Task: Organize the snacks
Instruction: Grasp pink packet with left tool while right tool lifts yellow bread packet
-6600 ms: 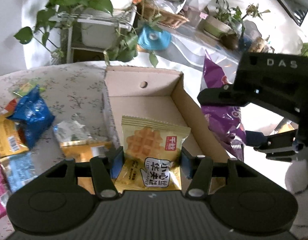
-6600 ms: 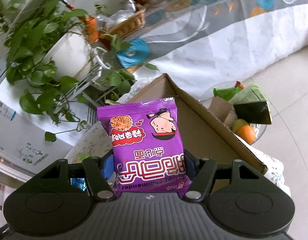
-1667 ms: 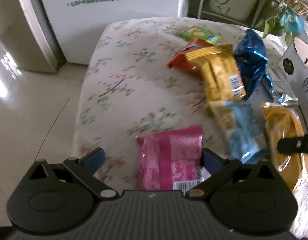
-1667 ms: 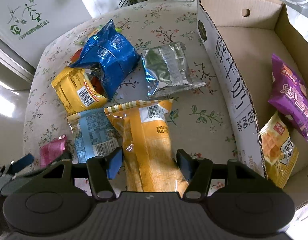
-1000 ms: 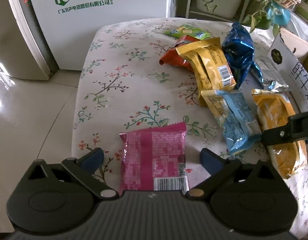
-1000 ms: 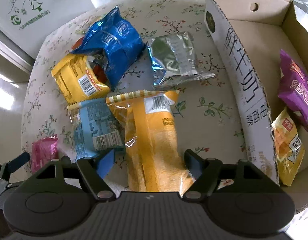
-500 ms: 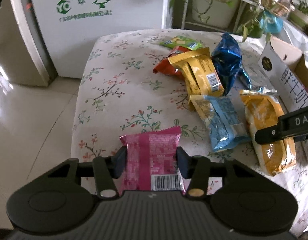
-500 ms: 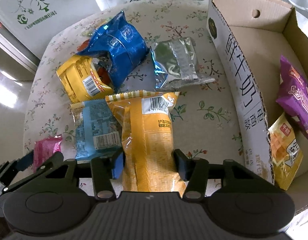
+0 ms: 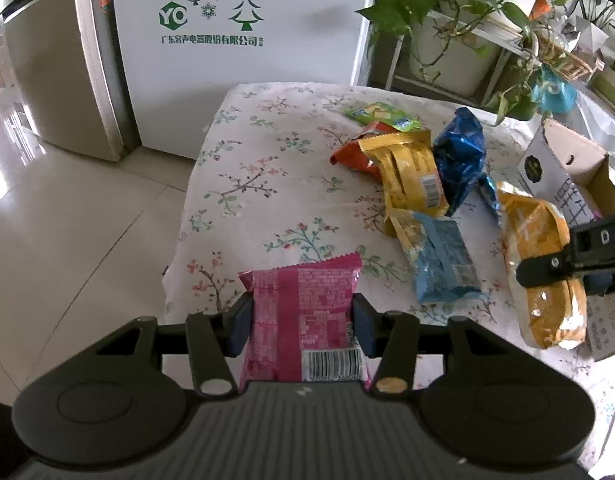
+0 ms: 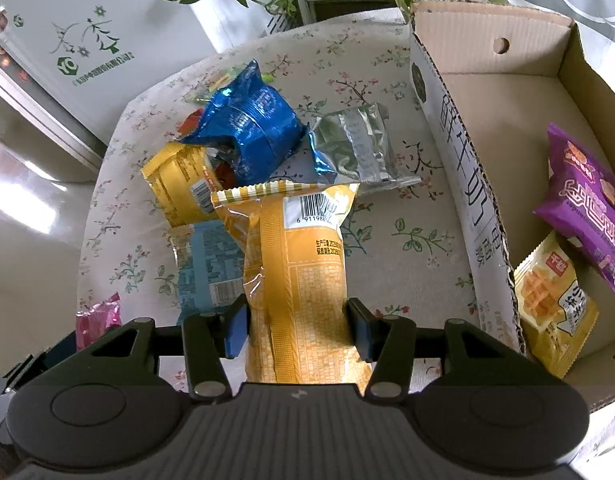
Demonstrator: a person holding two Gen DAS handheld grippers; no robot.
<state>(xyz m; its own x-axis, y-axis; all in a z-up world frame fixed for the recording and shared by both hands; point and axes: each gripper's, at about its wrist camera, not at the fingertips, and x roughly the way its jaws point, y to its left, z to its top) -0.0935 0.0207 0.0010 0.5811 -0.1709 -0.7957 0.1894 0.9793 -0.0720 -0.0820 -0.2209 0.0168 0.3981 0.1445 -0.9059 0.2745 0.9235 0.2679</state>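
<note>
Left gripper (image 9: pixel 301 330) clamped on 1 pink packet (image 9: pixel 303 320), right gripper (image 10: pixel 297 334) clamped on 1 long yellow packet (image 10: pixel 297 280), both just above floral cloth (image 9: pixel 267 168). 6 loose packets on cloth. 2 packets inside cardboard box (image 10: pixel 459 184), visible in right view only; box cut off in left view. Fridge (image 9: pixel 59 64) in left view.

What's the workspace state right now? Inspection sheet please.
Surface: floral cloth, mostly bare on its left side.
Job's things: cardboard box holds purple packet and waffle packet; loose packets piled beside the box.
Clutter: nothing seen.
Grippers: left gripper shut on pink packet; right gripper shut on orange packet.
Cables: nothing seen.
Surroundings: white cabinet, potted plants, tiled floor.
</note>
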